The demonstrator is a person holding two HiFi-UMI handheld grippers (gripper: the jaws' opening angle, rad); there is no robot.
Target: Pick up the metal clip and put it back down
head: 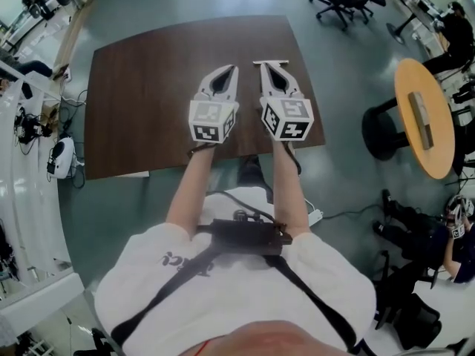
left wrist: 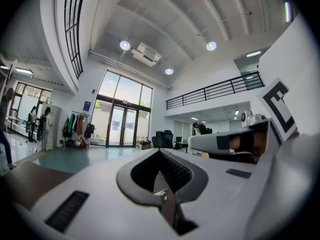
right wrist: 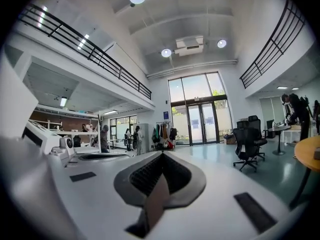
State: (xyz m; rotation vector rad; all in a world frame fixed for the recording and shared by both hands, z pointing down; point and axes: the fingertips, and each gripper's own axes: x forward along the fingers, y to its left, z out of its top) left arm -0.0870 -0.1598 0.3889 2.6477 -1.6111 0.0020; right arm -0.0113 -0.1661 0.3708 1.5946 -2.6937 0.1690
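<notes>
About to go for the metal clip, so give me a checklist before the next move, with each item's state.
1. Clip found: cannot tell; a thin pale strip by the right tool's tip may be it.
2. Open right tool: not ok, jaws together.
3. Open left tool: not ok, jaws together.
4. Tools aimed at the table: not ok, both gripper views look level into the room.

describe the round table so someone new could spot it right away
Start at the big dark brown table mid-picture and look right across the floor. The round table there has a yellow top on a black pedestal; nothing else nearby is round or yellow.
</notes>
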